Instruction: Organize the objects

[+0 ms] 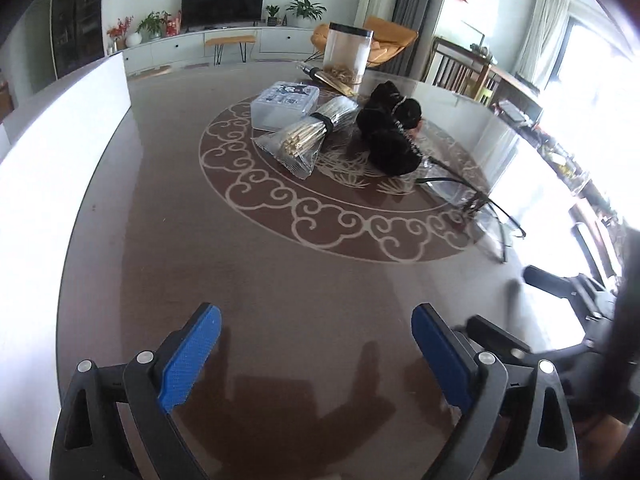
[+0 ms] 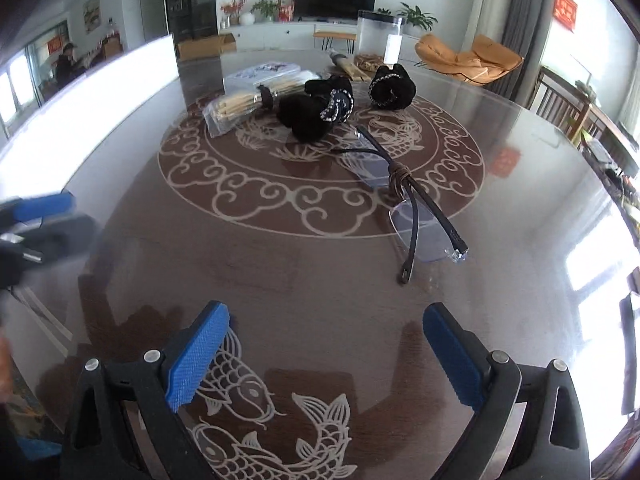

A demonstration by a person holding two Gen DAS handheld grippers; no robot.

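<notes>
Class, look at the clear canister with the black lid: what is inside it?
The clear canister holds a shallow layer of pale tan pieces at the bottom; above them it looks empty. What the pieces are cannot be told, and a white label covers part of the wall.

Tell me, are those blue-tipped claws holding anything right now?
Nothing is held. The left gripper and the right gripper both stand wide open over the bare table, with only tabletop between their pads. The glasses lie untouched.

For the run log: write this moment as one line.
left gripper open, empty | right gripper open, empty | glasses untouched on table
</notes>
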